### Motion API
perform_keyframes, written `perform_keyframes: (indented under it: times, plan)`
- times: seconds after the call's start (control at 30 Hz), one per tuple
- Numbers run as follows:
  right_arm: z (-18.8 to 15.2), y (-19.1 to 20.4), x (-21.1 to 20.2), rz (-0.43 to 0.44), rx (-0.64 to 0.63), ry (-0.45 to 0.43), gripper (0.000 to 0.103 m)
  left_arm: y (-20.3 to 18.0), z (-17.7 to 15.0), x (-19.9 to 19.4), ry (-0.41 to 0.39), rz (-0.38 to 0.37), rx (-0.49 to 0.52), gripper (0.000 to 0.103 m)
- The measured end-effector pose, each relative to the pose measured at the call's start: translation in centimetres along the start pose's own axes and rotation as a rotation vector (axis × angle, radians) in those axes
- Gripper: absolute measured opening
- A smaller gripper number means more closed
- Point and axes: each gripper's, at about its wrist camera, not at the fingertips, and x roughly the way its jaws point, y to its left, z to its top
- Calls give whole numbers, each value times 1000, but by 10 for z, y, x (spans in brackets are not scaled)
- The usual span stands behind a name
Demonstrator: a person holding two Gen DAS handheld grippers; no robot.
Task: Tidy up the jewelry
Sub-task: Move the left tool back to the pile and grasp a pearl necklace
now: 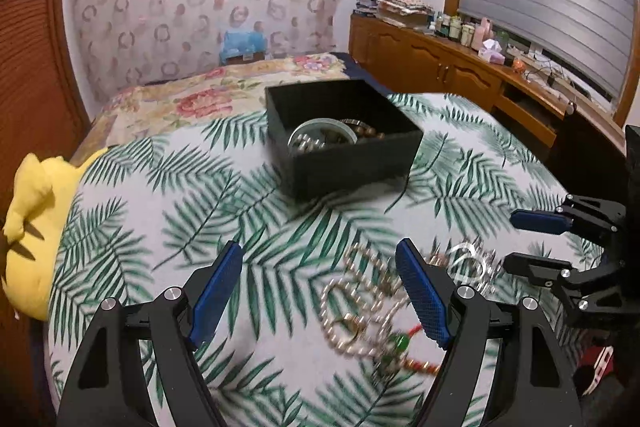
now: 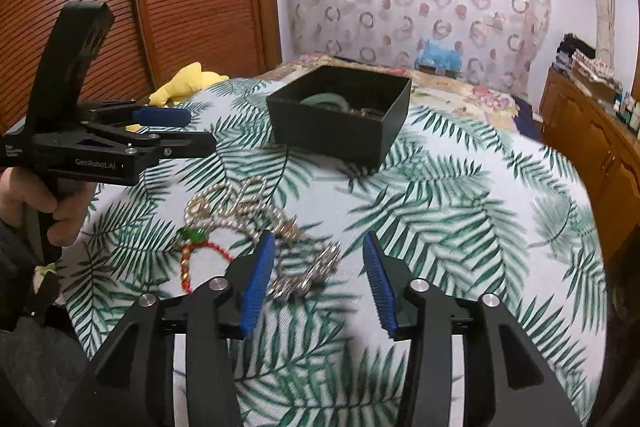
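A black open box (image 1: pixel 352 163) (image 2: pixel 332 135) sits on the leaf-print cloth (image 1: pixel 160 207) with a pale green bangle (image 1: pixel 320 125) and beads inside. Loose jewelry lies in front of it: a pearl necklace (image 1: pixel 360 303) (image 2: pixel 232 207), a silver chain (image 1: pixel 468 263) (image 2: pixel 312 271) and a red-and-gold cord with a green bead (image 1: pixel 396 343) (image 2: pixel 188 263). My left gripper (image 1: pixel 320 247) (image 2: pixel 200 129) is open just left of the pile, its right finger over the pearls. My right gripper (image 2: pixel 320 237) (image 1: pixel 510 239) is open above the silver chain, which shows between its fingers, ungripped.
A yellow plush toy (image 1: pixel 32 227) (image 2: pixel 184 87) lies at the cloth's left edge. A wooden cabinet (image 1: pixel 460 67) with bottles runs along the right wall. A louvred wooden door (image 2: pixel 120 7) stands on the left. A hand (image 2: pixel 60 211) holds the left gripper's handle.
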Motion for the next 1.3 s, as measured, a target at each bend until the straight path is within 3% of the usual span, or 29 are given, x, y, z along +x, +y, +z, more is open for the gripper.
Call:
perform_keyframes:
  times: [0.17, 0.23, 0.53, 1.0, 1.17, 1.23, 1.3]
  plan:
    - [-10, 6, 5, -19, -17, 25, 64, 10, -15, 3, 27, -12, -14, 73]
    - [-10, 5, 7, -14, -22, 36, 71, 12, -20, 8, 42, -21, -20, 53]
    - [-4, 6, 17, -9, -29, 65, 74, 8, -25, 30, 100, -74, -36, 22]
    - [-2, 8, 16, -6, -35, 67, 74, 2, -28, 33, 118, -56, -1, 17]
    - [-2, 9, 17, -6, -39, 71, 74, -4, -25, 37, 122, -14, 43, 17]
    - [-1, 9, 16, -4, -40, 70, 74, -5, -24, 38, 121, 0, 59, 4]
    - [-1, 9, 17, -5, -41, 70, 74, -1, -22, 35, 113, -28, 24, 4]
